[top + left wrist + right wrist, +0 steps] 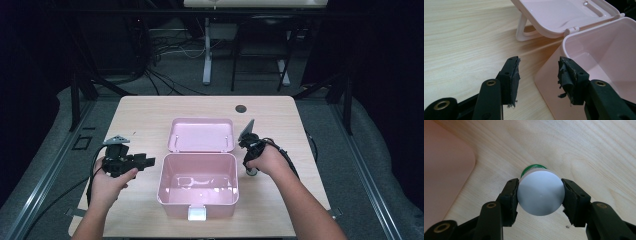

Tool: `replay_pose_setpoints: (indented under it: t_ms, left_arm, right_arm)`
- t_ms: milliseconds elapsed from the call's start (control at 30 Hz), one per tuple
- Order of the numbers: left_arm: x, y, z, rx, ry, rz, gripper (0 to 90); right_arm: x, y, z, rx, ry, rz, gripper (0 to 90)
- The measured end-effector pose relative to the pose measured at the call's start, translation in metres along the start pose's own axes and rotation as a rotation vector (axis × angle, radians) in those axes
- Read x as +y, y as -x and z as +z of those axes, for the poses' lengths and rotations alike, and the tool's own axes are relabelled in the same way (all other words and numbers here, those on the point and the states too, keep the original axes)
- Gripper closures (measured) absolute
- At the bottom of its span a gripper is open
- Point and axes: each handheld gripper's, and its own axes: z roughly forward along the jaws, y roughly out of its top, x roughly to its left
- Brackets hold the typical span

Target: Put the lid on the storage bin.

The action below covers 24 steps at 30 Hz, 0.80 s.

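A: Closest in?
B: A white-capped bottle (540, 195) with a green band, clamped between the right claw (540, 196) pads, standing on the tabletop (579, 150).
A: And the pink box (198, 186)?
B: Just left of that claw, lid (201, 135) swung back flat.
A: Left claw (538, 77)?
B: Jaws apart, holding nothing, the box's corner right before them.

Both forearms are bare, with no sleeves. The left gripper (148, 161) and right gripper (540, 195) are black, each trailing a black cable and topped by a grey three-cornered plate. Their jaws carry brass-ringed screw holes and frayed black pads (565, 75).
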Motion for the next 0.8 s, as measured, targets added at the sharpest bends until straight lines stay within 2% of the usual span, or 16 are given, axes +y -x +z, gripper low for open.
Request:
replay_pose_setpoints:
  t_ms: [133, 267, 600, 633, 667, 800]
  left_arm:
    - [0.000, 0.000, 0.000, 0.000, 0.003, 0.002, 51.2]
    - [0.000, 0.001, -0.001, -0.002, 0.003, 0.001, 51.2]
    - [0.001, 0.002, -0.003, -0.005, 0.009, 0.004, 51.2]
    - [0.001, 0.002, -0.003, -0.006, 0.011, 0.004, 51.3]
    - [0.001, 0.002, -0.003, -0.006, 0.011, 0.004, 51.2]
    - [0.001, 0.002, -0.004, -0.005, 0.011, 0.004, 51.3]
  right_arm:
    - [-0.002, 0.001, -0.004, 0.007, -0.003, 0.012, 50.1]
    - [-0.005, 0.001, -0.010, -0.002, -0.006, 0.000, 50.1]
    - [-0.009, -0.008, -0.040, -0.017, 0.007, -0.055, 50.1]
    - [-0.010, -0.010, -0.043, -0.021, 0.027, -0.061, 50.1]
    - [-0.010, -0.011, -0.047, -0.023, 0.015, -0.062, 50.1]
    - [-0.011, -0.016, -0.059, -0.015, 0.028, -0.086, 50.1]
